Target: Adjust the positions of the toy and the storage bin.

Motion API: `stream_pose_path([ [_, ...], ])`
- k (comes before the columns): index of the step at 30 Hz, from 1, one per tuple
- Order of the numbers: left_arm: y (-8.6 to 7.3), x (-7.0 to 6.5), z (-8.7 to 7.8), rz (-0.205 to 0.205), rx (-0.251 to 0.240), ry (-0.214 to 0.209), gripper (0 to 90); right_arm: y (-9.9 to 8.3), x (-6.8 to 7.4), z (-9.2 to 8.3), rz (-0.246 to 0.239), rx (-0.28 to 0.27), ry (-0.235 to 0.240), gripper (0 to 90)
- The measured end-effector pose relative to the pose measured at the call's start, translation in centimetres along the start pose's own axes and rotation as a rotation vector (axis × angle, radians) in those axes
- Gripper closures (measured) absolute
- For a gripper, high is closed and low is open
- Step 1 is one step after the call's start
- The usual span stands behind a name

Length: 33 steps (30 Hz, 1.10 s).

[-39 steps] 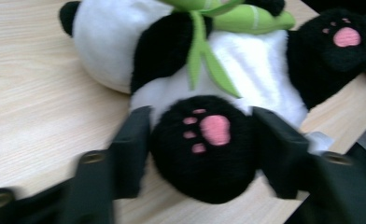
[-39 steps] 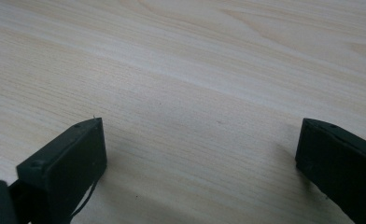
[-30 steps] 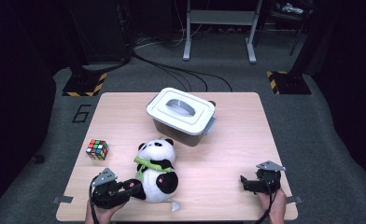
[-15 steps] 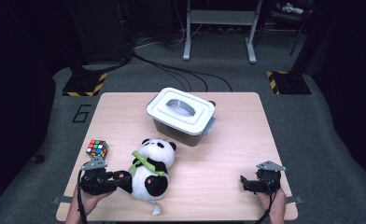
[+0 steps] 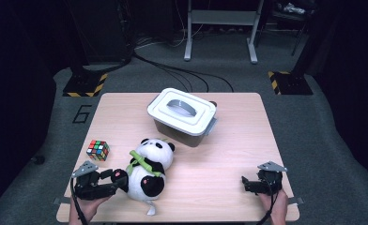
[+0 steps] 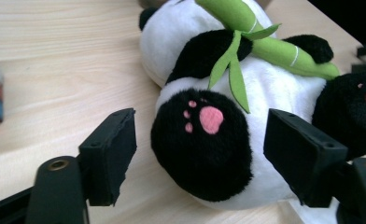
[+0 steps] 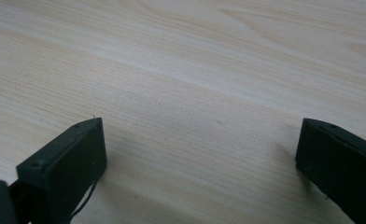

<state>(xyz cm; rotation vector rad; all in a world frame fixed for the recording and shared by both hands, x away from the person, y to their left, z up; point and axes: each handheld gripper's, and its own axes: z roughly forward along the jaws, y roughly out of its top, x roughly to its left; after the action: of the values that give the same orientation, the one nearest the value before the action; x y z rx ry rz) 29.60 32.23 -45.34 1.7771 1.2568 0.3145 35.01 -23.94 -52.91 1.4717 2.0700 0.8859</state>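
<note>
Panda plush (image 5: 149, 168), one, lies just in front of the one lidded white box (image 5: 182, 117), one puzzle cube (image 5: 98, 150) to its left. Left gripper (image 6: 200, 154) has just been opening, the panda's foot between unpressed pads; since earlier the panda slid leftward. Right gripper (image 7: 195, 158) gapes empty.

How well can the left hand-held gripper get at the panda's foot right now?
Probably well: the left hand-held gripper has just been opening, and its jaws now stand either side of the panda's foot without pressing it. Nothing lies between; the cube sits off to the side.
</note>
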Motion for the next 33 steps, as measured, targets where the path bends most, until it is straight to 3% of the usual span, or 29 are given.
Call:
stream_pose_path([
  [2,-0.5,-0.4,0.1,-0.018,-0.013,0.041,25.6,0.0,0.0,0.0,0.0,0.0,0.0,1.0],
  [4,-1.1,-0.3,0.3,-0.042,-0.03,0.058,39.6,0.0,0.0,0.0,0.0,0.0,0.001,1.0],
  [10,-1.6,0.1,0.6,-0.038,-0.035,0.015,62.1,0.0,0.0,0.0,0.0,0.0,0.0,1.0],
  [15,-0.6,1.3,0.6,0.005,-0.016,-0.008,65.7,0.0,0.0,0.0,0.0,0.0,0.0,1.0],
  [21,1.1,3.3,0.9,0.056,0.033,-0.025,63.6,0.0,0.0,0.0,0.0,0.0,0.0,1.0],
  [25,1.3,3.8,0.8,0.032,0.032,-0.018,57.0,0.0,0.0,0.0,0.0,0.0,-0.001,1.1],
  [27,1.0,3.5,0.7,0.012,0.019,0.003,47.2,0.0,0.0,0.0,0.0,0.0,0.0,1.1],
  [28,0.8,3.3,0.7,-0.01,0.002,0.018,36.0,0.0,0.0,0.0,0.0,0.0,-0.001,1.1],
  [33,0.0,2.8,0.4,-0.046,-0.007,0.033,23.1,0.0,0.1,0.0,0.003,0.002,-0.004,1.6],
])
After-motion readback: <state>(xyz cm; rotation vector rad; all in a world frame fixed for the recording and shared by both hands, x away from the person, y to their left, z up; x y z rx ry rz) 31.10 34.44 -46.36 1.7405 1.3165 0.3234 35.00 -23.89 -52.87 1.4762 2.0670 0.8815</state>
